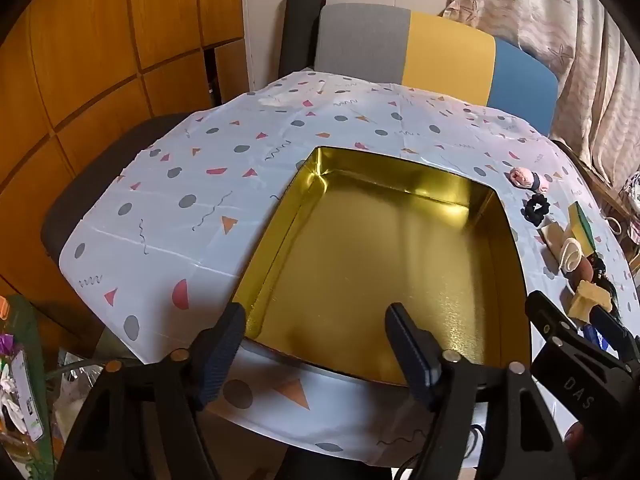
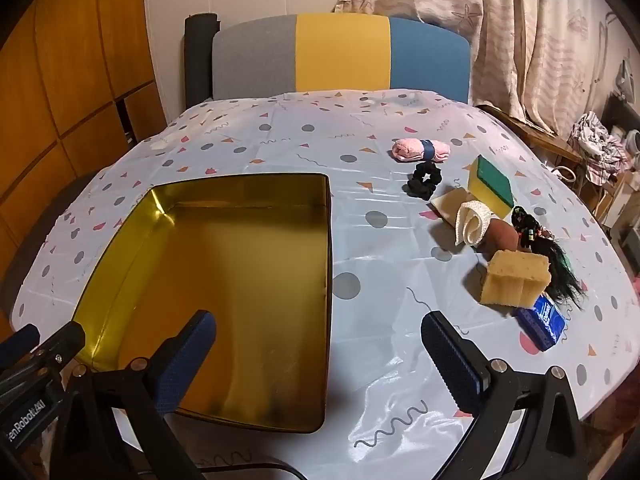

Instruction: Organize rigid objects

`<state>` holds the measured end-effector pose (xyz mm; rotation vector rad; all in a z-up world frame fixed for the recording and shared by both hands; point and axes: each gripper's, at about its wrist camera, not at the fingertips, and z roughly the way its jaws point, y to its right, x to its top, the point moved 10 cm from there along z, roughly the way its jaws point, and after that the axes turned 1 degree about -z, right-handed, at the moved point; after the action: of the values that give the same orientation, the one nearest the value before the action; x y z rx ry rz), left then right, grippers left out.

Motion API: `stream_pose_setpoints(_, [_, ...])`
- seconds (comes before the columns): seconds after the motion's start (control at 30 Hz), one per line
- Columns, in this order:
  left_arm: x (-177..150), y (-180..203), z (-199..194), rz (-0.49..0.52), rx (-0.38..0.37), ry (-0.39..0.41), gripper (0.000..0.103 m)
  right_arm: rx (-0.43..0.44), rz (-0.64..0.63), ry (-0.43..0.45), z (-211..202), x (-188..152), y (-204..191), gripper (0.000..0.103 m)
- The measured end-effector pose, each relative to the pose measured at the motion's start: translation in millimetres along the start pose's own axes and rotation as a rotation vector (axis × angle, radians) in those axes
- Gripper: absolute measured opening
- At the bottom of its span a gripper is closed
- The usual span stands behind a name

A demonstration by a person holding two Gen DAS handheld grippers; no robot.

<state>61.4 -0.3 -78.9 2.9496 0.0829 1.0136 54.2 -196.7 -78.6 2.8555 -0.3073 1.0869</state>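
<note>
An empty gold tin box sits on the patterned tablecloth; it also shows in the left wrist view. My left gripper is open and empty over the box's near edge. My right gripper is open and empty, above the box's right rim. To the right lie a yellow sponge, a blue packet, a green-and-yellow scouring sponge, a brown oval object, a cream knitted cloth, a black scrunchie, a pink rolled cloth and a dark-haired doll.
A grey, yellow and blue chair back stands behind the table. Wooden cabinet doors are at the left, curtains at the right. Cluttered bags sit below the table's left edge. The right gripper's body shows in the left wrist view.
</note>
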Motion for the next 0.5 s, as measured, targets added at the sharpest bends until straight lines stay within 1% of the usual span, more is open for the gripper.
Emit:
stream_pose_setpoints(0.17, [-1.1,-2.6,-1.8,-0.006,0.014,0.004,0.072,-0.003,-0.001,0.006,0.1,0.4,0.7,0.103])
stream_pose_setpoints(0.2, [-6.3,3.3,3.1,-0.001,0.013,0.001,0.072,-0.004,-0.002,0.007,-0.1,0.5,0.9,0.103])
stream_pose_setpoints(0.37, [-14.7,8.5,2.6,0.016,0.022,0.003,0.072,-0.005,0.001,0.003,0.3,-1.2,3.4,0.103])
stream_pose_setpoints(0.43, [-8.5,3.1,4.7,0.018,0.012,-0.02,0.072,-0.007,0.003,0.003,-0.9,-1.8,4.4,0.103])
stream_pose_setpoints(0.5, [-8.3,0.5,5.0,0.012,0.017,-0.024,0.072,-0.007,0.004,0.003,-2.7,-2.2,5.0,0.103])
